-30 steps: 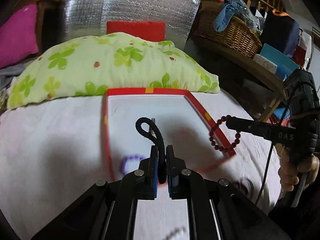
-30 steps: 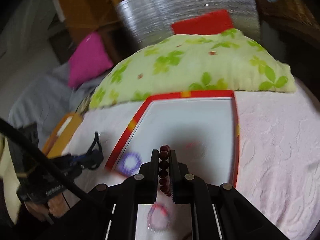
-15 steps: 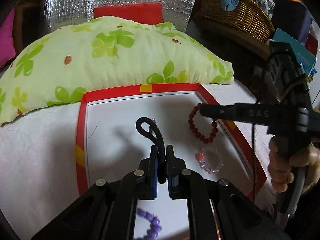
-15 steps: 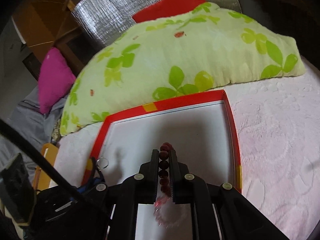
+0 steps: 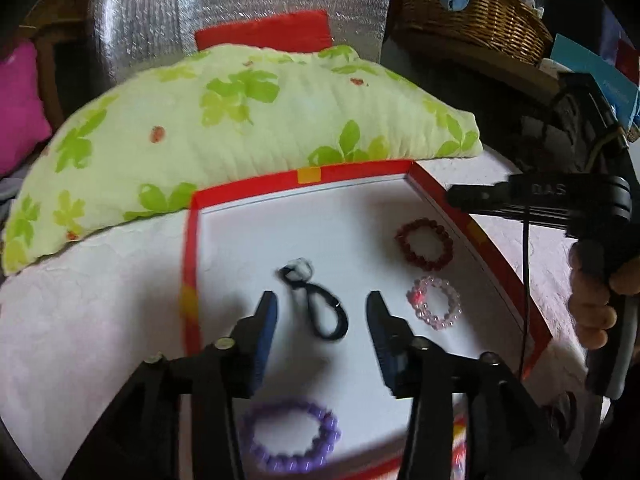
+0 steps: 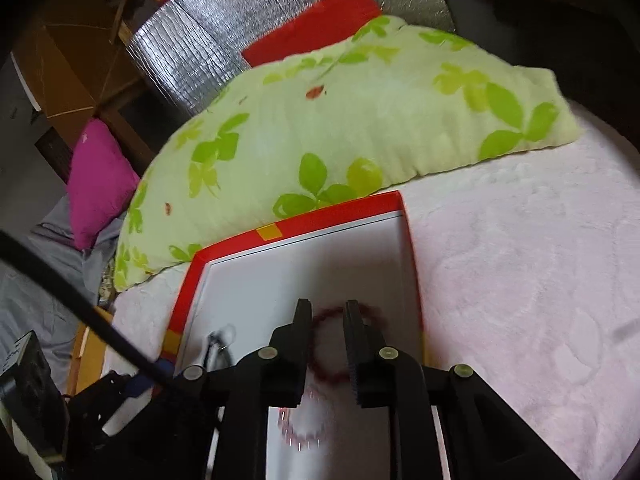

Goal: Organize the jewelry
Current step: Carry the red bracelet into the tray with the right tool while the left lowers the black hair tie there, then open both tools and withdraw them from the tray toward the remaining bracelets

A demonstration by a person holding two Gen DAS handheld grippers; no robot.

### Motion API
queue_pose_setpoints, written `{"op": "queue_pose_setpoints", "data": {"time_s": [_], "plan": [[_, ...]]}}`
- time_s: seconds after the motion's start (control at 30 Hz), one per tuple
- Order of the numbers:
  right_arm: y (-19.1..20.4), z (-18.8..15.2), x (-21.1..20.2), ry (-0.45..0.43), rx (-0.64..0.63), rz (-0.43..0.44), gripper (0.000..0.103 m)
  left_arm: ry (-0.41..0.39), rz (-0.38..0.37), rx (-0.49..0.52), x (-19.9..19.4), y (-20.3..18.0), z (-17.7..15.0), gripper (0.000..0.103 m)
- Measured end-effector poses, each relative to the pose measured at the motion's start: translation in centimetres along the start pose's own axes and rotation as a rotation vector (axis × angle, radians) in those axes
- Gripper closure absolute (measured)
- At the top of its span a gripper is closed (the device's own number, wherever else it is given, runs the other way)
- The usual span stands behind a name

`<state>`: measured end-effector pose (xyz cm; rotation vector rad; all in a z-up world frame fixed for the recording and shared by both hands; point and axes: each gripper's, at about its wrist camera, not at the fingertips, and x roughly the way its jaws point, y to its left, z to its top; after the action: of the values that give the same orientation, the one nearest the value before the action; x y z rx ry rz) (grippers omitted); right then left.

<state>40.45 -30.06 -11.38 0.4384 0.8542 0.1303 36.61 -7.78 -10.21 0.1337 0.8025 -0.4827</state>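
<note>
Left tool (image 5: 320, 306) black w/ blue pads, silver screws, right tool (image 6: 326, 314) black, white lettering, black cable

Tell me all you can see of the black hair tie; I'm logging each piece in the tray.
The black hair tie is a thin cord loop, seemingly elastic, stretched into a long oval, with a small pale charm or knot at its far end. It lies flat on the white floor of the red-rimmed tray, left of the dark red bracelet and apart from it. It sits between the open left gripper fingers, which have just been opening; neither pad touches it.
</note>
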Motion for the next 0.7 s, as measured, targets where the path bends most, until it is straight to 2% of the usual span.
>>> {"op": "queue_pose_setpoints", "data": {"time_s": [0.1,0.23,0.3,0.37,0.53,0.7], "plan": [[0.3,-1.0,-2.5,-0.016,-0.035,-0.014,0.085,-0.029,0.029,0.010,-2.5,0.0,-1.1,0.045],[0.4,-3.1,-6.2,-0.030,-0.040,0.020,0.084,-0.056,0.047,0.018,-5.3,-0.3,-2.6,0.040],[0.3,-4.5,-8.1,-0.044,-0.045,0.025,0.071,-0.063,0.058,0.015,-6.4,-0.4,-3.7,0.039],[0.0,-6.1,-10.0,-0.063,-0.038,0.029,0.044,-0.063,0.061,-0.016,-7.6,-0.2,-5.4,0.038],[-1.4,-9.5,-13.5,-0.081,-0.035,0.041,0.043,-0.041,0.071,-0.037,-9.7,-0.7,-9.2,0.038],[-2.4,-14.0,-15.1,-0.029,-0.063,0.038,0.046,-0.025,0.062,-0.050,-11.3,-1.5,-12.7,0.038]]}}
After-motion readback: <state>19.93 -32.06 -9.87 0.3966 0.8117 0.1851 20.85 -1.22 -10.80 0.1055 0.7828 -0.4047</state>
